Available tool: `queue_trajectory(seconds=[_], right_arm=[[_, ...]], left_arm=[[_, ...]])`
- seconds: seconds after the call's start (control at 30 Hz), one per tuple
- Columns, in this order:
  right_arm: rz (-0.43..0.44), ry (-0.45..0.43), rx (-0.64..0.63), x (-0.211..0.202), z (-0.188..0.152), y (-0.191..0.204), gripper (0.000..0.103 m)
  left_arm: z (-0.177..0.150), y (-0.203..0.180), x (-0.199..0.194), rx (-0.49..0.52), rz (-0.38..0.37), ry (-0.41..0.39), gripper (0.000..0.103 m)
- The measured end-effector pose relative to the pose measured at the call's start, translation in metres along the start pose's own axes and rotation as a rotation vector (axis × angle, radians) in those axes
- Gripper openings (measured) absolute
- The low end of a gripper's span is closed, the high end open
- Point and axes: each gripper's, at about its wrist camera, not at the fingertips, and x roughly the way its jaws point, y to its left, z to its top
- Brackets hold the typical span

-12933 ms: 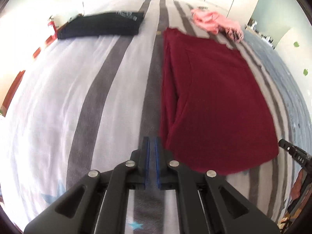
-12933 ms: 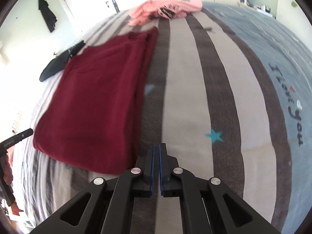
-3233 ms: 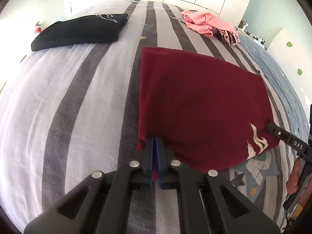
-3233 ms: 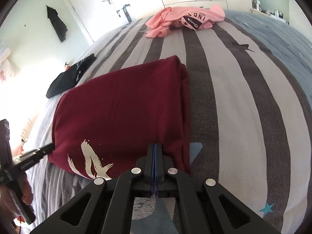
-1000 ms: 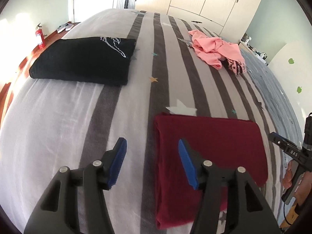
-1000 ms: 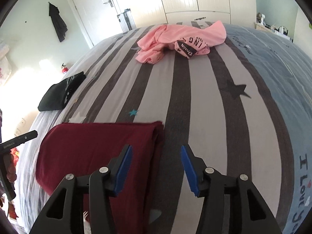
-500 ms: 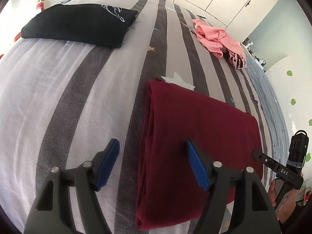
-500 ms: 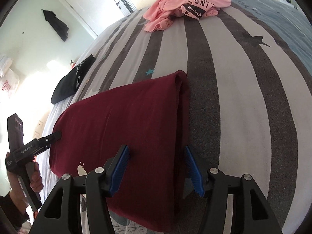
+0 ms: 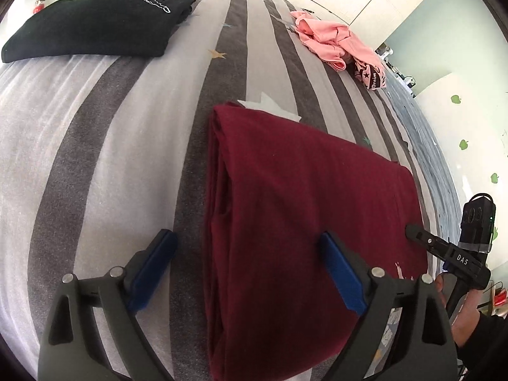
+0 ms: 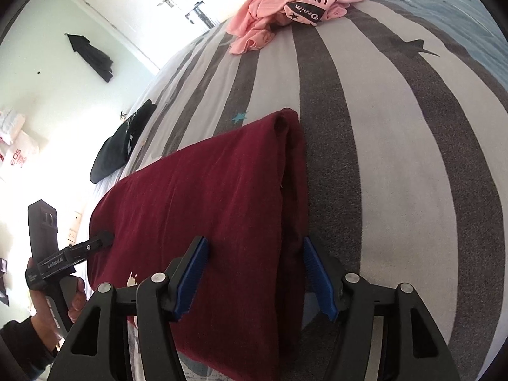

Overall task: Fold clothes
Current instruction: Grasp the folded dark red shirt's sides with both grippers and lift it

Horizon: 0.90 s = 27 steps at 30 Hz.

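Beyond maroon shirt (image 9: 304,209): black garment (image 9: 95,22), pink heap (image 9: 336,44).

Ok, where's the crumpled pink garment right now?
The crumpled pink garment lies at the far end of the striped bed, right of the folded black garment in the left wrist view.

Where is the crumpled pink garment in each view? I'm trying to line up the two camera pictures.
Left wrist: pink garment at upper right, far across the bed.
Right wrist: pink garment at top centre.
Shared landmark: the folded maroon shirt, nearer than it in both.
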Motion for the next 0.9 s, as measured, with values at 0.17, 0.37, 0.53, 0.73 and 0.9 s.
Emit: queue_trajectory(seconds=[0.17, 0.37, 0.53, 0.73, 0.9], right_arm=[[0.004, 0.003, -0.006, 0.008, 0.006, 0.004, 0.064], [0.047, 0.009, -0.003, 0.006, 0.008, 0.002, 0.021], [-0.007, -0.019, -0.036, -0.008, 0.009, 0.016, 0.014], [-0.049, -0.070, -0.068, -0.030, 0.018, 0.047, 0.013], [-0.040, -0.122, -0.088, -0.030, 0.049, 0.091, 0.013]], left_arm=[[0.001, -0.012, 0.002, 0.014, -0.015, 0.003, 0.063], [-0.001, -0.016, -0.008, 0.024, -0.010, -0.019, 0.036], [0.003, -0.023, -0.026, 0.052, -0.007, -0.054, 0.025], [0.024, -0.016, -0.048, 0.053, -0.031, -0.112, 0.023], [0.070, 0.009, -0.072, 0.041, -0.025, -0.168, 0.023]])
